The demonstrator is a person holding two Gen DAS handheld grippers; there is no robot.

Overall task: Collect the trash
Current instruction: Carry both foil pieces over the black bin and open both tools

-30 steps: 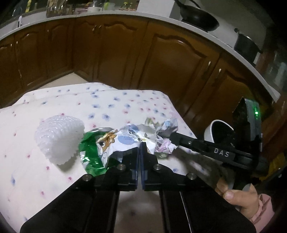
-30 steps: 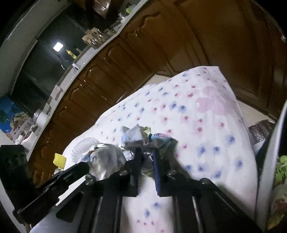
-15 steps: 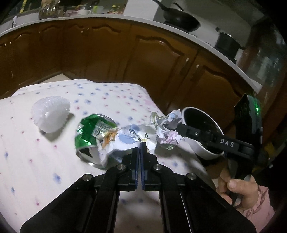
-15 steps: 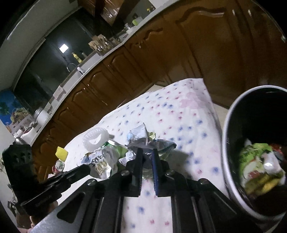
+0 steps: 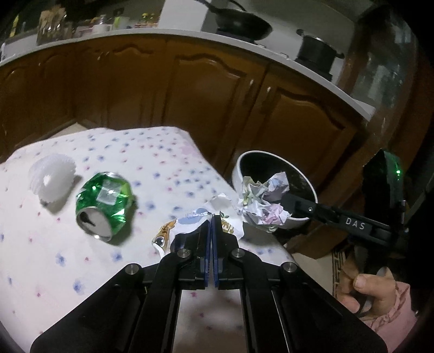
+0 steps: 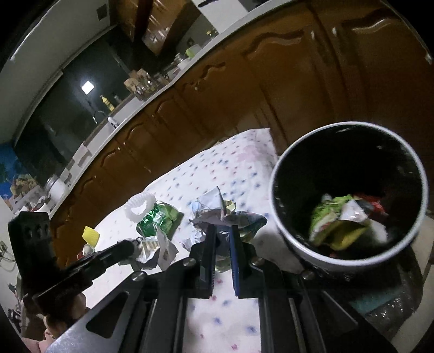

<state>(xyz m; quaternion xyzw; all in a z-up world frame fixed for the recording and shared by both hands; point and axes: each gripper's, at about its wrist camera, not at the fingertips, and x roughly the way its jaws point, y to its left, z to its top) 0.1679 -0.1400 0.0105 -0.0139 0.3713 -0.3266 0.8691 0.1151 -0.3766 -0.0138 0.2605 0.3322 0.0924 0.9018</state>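
Observation:
My left gripper [image 5: 211, 221] is shut on a white printed wrapper [image 5: 187, 225] with a cartoon face, held just above the flowered tablecloth [image 5: 162, 152] near its right edge. To its right my right gripper [image 5: 284, 202] holds a crumpled paper ball [image 5: 264, 202] against the near rim of the white trash bin [image 5: 245, 157]. In the right wrist view the right gripper [image 6: 222, 229] is shut on that paper ball [image 6: 217, 214], left of the bin [image 6: 352, 123], which holds green and red scraps. A crushed green can [image 5: 104, 202] and a white ribbed liner [image 5: 51, 177] lie on the cloth.
Brown kitchen cabinets [image 5: 217, 89] under a counter with a pan [image 5: 238, 24] and a pot [image 5: 317, 51] run behind the table. A yellow object [image 6: 91, 235] lies at the table's far left. A hand in a pink sleeve [image 5: 379, 296] grips the right tool.
Both grippers have travelled right toward the bin with their paper. The wrapper has come off the green can, which stays behind on the cloth. The bin's opening has come into view.

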